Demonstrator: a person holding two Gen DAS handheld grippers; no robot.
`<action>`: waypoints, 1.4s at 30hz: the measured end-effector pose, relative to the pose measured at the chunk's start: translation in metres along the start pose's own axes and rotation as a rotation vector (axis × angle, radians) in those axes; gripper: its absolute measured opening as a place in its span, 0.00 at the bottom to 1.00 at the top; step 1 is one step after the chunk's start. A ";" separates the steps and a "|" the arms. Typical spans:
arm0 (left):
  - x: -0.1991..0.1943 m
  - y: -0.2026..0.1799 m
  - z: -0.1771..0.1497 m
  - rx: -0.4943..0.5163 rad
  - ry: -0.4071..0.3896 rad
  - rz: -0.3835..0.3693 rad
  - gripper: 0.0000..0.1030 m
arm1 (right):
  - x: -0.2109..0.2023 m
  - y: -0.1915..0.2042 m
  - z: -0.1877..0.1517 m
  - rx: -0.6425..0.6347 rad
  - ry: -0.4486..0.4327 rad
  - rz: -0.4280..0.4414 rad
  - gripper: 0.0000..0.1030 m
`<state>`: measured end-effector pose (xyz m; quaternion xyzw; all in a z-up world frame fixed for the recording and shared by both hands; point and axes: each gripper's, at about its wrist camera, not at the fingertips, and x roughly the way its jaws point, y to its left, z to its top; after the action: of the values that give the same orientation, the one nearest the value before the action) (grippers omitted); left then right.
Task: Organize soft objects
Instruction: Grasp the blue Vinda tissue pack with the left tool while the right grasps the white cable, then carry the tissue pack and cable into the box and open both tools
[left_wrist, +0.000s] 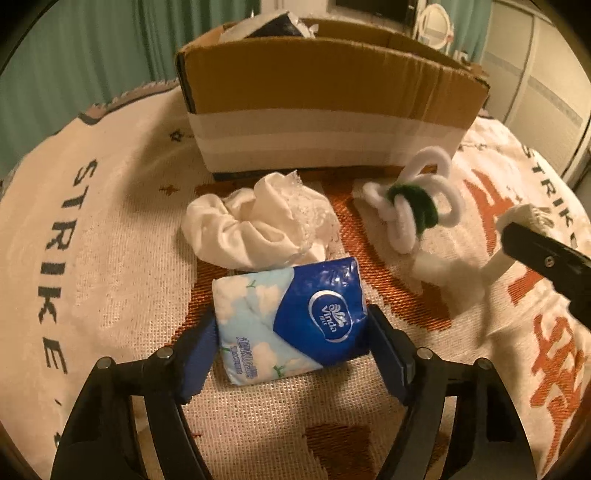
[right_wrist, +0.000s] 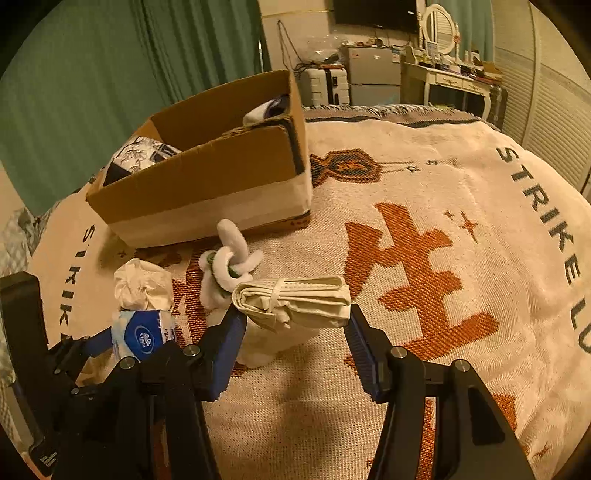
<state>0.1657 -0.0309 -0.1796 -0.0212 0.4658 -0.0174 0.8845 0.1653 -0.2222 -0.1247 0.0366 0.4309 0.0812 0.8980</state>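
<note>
My left gripper (left_wrist: 291, 328) is shut on a blue and white tissue pack (left_wrist: 291, 314), which rests low over the blanket; the pack also shows in the right wrist view (right_wrist: 142, 334). My right gripper (right_wrist: 295, 317) is shut on a folded cream cloth bundle (right_wrist: 295, 299) tied with a strap, its pads on both ends. A white scrunchie (left_wrist: 255, 221) lies just beyond the pack. A white and green fuzzy chain toy (left_wrist: 413, 201) lies to its right, near the cardboard box (left_wrist: 332, 110). The right gripper shows at the left wrist view's right edge.
The open cardboard box (right_wrist: 207, 184) holds patterned soft items and stands at the far side of a woven blanket (right_wrist: 461, 240) with orange figures and "STRIKE" lettering. Green curtains hang behind. A desk, mirror and suitcase stand beyond the bed.
</note>
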 end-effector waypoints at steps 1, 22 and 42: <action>-0.002 0.000 0.001 0.000 -0.003 -0.002 0.72 | -0.001 0.002 0.000 -0.007 -0.003 0.000 0.53; -0.151 0.019 0.036 -0.009 -0.216 0.024 0.72 | -0.127 0.026 0.031 -0.044 -0.178 0.064 0.53; -0.140 0.011 0.141 0.076 -0.310 0.043 0.72 | -0.133 0.047 0.169 -0.140 -0.281 0.137 0.53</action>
<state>0.2033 -0.0097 0.0147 0.0199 0.3229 -0.0127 0.9461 0.2100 -0.1991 0.0892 0.0142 0.2909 0.1658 0.9422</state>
